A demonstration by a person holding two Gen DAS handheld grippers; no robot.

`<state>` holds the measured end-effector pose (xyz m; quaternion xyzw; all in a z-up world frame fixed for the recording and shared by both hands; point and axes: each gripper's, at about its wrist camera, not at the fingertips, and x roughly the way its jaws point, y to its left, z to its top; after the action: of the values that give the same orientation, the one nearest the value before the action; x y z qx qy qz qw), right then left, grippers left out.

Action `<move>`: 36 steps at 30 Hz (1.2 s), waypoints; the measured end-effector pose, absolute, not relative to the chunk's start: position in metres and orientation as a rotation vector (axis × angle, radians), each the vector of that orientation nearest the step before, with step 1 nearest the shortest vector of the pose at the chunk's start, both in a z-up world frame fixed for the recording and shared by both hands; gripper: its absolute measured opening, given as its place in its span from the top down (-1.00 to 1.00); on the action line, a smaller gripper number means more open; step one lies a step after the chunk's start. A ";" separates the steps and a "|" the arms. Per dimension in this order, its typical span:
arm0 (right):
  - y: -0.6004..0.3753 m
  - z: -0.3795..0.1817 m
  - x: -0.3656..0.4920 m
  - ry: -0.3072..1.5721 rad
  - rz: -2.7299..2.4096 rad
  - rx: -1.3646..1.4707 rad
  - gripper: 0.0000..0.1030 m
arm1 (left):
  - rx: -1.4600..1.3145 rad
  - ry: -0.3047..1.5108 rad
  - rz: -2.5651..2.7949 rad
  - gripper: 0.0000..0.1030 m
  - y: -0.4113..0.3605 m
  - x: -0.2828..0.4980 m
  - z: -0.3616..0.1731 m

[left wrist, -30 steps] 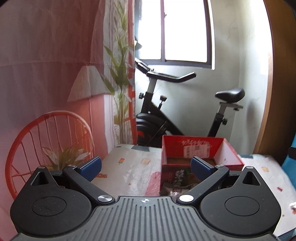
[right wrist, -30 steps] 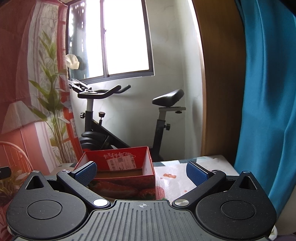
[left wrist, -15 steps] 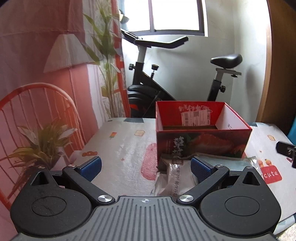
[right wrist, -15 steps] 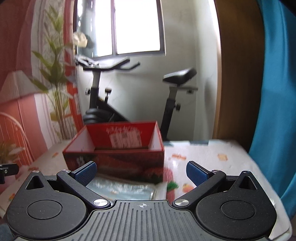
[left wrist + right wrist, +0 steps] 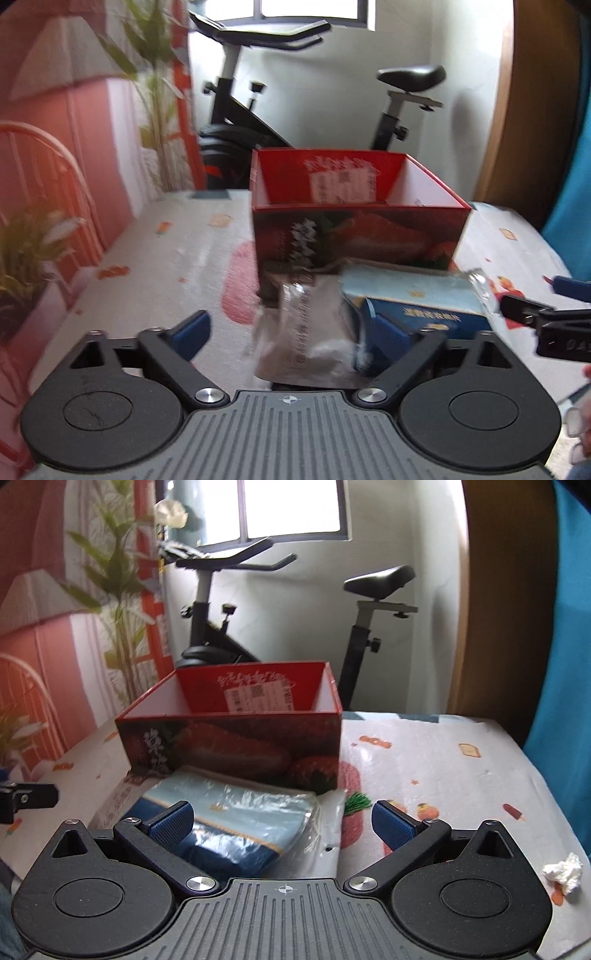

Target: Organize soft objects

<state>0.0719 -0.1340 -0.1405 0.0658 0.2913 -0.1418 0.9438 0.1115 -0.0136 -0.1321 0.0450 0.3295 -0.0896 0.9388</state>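
Observation:
A folded blue and light-blue cloth in a clear plastic bag (image 5: 413, 295) (image 5: 236, 812) lies on the table, right in front of an open red cardboard box (image 5: 354, 229) (image 5: 236, 746). My left gripper (image 5: 288, 332) hovers low over the bag's left flap. Its jaws are closing, with the plastic between them but not touched by the pads. My right gripper (image 5: 281, 823) stands open over the bag's right end, its left pad above the cloth. Each gripper shows at the edge of the other's view: the right gripper (image 5: 546, 317) and the left gripper (image 5: 26, 797).
The table (image 5: 443, 768) wears a pale cloth with small printed figures. A crumpled white tissue (image 5: 563, 871) lies near its right edge. Behind the table stands an exercise bike (image 5: 229, 602). A blue curtain (image 5: 569, 627) hangs at the right, and a printed backdrop at the left.
Both grippers have come down and tilted toward the table, so the bagged cloth now lies between their fingers. The left gripper's pads stand closer together than before.

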 end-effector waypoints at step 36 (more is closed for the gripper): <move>-0.127 -0.197 0.094 0.737 -0.042 0.163 -0.33 | -0.130 0.890 -0.531 0.14 -0.057 0.162 -0.196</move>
<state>0.0945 -0.1269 -0.1974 0.0797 0.3599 -0.0203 0.9293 0.1621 -0.0567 -0.1964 -0.0622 0.4248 -0.2536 0.8668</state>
